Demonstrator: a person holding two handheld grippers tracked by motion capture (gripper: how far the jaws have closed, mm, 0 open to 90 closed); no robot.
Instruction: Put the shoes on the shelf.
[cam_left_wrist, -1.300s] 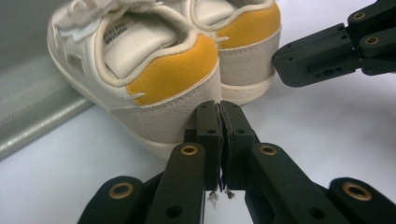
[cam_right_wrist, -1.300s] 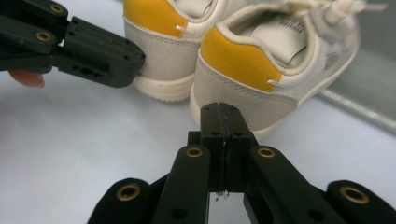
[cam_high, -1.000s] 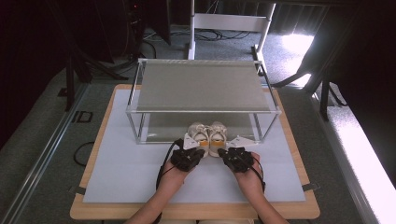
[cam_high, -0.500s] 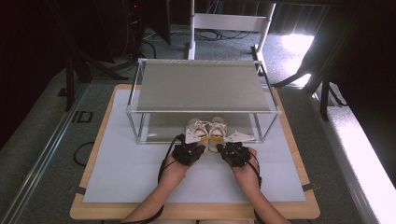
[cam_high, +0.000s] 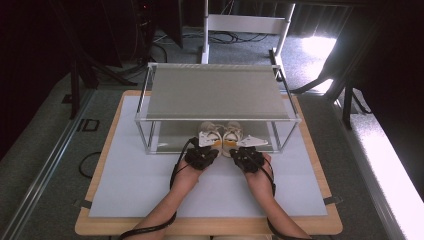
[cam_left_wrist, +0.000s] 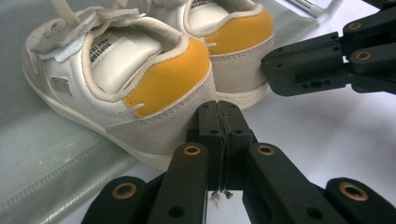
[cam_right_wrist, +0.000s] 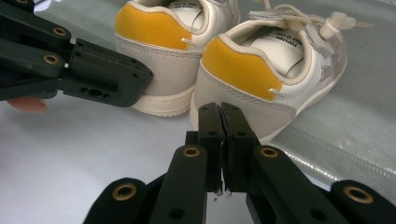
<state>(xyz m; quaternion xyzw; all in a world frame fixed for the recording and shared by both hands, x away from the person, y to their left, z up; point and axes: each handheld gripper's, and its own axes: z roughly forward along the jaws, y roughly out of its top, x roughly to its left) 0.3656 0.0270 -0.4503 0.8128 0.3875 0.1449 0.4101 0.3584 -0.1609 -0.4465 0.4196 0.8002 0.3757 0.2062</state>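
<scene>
**Pushing the pair of shoes under the shelf**

Both grippers are pressed together with nothing between the jaws, each set against a heel. The left gripper (cam_left_wrist: 218, 112) meets the grey heel of the left shoe (cam_left_wrist: 116, 79); the right gripper (cam_right_wrist: 219, 114) meets the heel of the right shoe (cam_right_wrist: 275, 70). The pair sits at the front edge of the low metal shelf (cam_high: 217, 92), toes already under its top.

To do this well, I judge both hands should push evenly and low on the heels, so neither shoe twists or tips. The shelf's front posts stand well apart on either side, leaving open room. The top rail hangs just above the grippers, so they should stay low over the white mat (cam_high: 130, 185).
</scene>
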